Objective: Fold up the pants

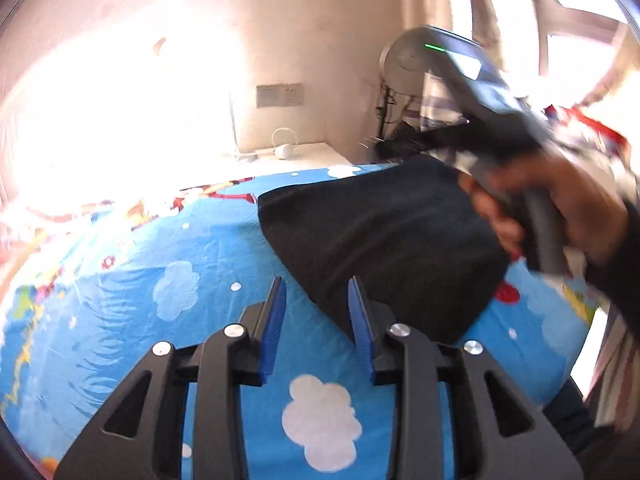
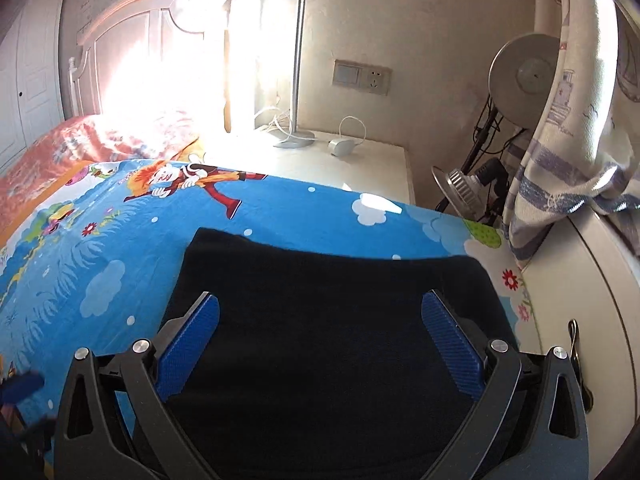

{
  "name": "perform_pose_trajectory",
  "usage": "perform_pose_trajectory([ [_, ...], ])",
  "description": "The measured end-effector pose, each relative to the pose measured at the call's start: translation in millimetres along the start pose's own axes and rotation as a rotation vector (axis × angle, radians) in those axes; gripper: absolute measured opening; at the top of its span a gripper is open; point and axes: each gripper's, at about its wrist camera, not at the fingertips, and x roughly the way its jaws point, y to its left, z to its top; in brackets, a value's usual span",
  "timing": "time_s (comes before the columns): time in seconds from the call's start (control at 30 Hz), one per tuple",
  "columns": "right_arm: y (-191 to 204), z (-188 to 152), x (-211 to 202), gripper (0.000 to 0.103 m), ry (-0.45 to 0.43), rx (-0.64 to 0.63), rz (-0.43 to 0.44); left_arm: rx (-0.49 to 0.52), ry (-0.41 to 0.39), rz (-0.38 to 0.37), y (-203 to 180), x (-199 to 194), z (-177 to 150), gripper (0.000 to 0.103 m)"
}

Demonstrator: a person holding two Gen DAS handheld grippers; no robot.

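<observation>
The left hand-held gripper hangs over the blue cartoon bedsheet with its jaws partly apart and nothing between them, just beside the near left edge of the black pants. The pants lie on the bed as a compact dark slab, apparently already folded over on themselves, flat and well short of the nightstand at the far side. To their right, the right hand-held gripper is poised above the cloth with its jaws spread wide and empty; the left wrist view shows the hand carrying it, blurred. The fabric looks soft, light and limp, likely a knit: it should drape and sag rather than keep any shape, and layers may slide over each other on the smooth sheet. A pinch at a corner or along a folded edge, catching all the layers at once, looks like the safest hold; a grab in the middle would probably just bunch it.
</observation>
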Motion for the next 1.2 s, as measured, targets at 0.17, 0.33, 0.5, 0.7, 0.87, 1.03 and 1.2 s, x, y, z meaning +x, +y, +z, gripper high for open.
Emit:
perform_pose_trajectory([
  [0.17,39,-54,11,0.097,0.078,-0.107,-0.009,-0.123,0.139,-0.081,47,107,47,0.037],
  [0.33,42,-84,13,0.098,0.037,-0.134,-0.053,-0.049,0.323,-0.003,62,214,79,0.020],
  [0.5,42,-90,10,0.098,0.009,-0.117,-0.048,-0.083,0.265,0.086,84,215,118,0.011],
  [0.7,-3,-64,-43,0.097,-0.100,0.020,-0.009,-0.077,0.227,-0.061,40,158,100,0.029],
  [0.87,-77,-57,-30,0.097,-0.070,0.132,-0.160,-0.082,0.270,-0.105,-4,134,44,0.029],
  [1.03,-136,-105,12,0.097,0.058,0.351,-0.032,0.010,0.270,-0.023,-28,130,39,0.027],
  [1.2,-134,-115,9,0.097,0.040,0.396,-0.034,0.114,0.202,-0.173,-82,147,108,0.030],
])
